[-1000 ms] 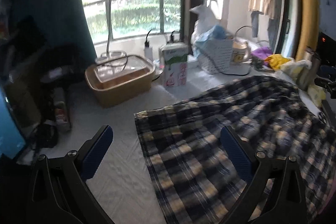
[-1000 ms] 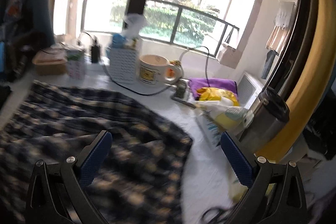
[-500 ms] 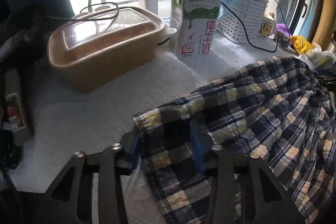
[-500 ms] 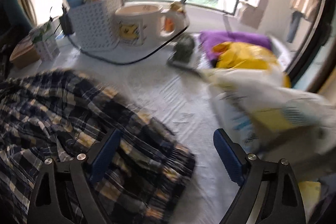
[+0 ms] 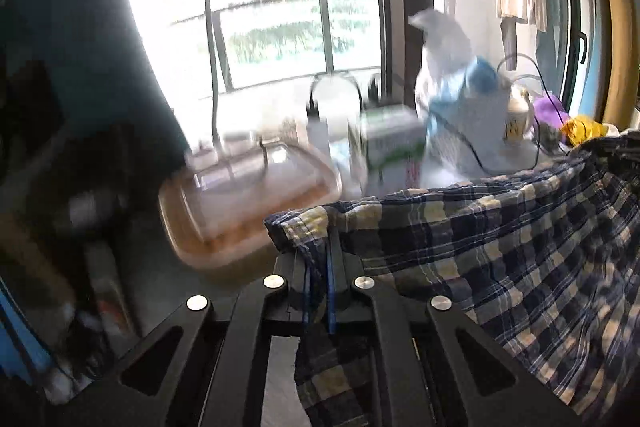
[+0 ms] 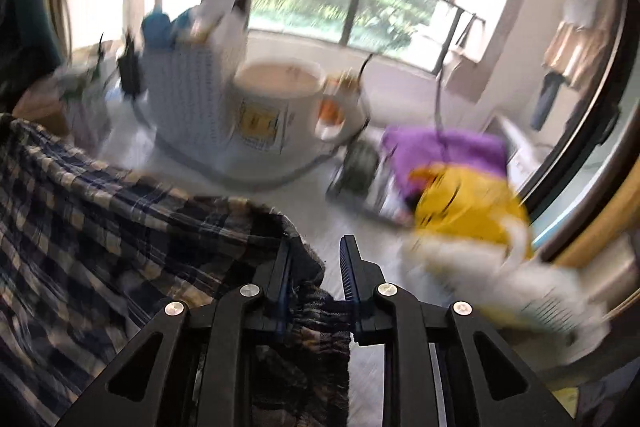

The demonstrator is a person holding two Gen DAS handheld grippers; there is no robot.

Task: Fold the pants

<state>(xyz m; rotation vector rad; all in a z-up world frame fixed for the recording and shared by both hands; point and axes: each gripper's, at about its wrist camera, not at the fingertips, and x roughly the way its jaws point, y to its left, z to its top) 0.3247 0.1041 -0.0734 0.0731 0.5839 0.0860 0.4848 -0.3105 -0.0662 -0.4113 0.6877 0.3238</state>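
- Here, my left gripper (image 5: 318,259) has its fingers pinched on a corner of the pants (image 5: 500,259), lifted off the worktop (image 6: 320,203); the fold hides the pads.
- My right gripper (image 6: 316,267) has just been closing its fingers on the other corner of the pants (image 6: 120,227); cloth is bunched between them, but a gap shows at the tips.
- Blur smears the tub (image 5: 248,203), carton (image 5: 392,143) and mug (image 6: 276,99).
- The pants run out of both views.
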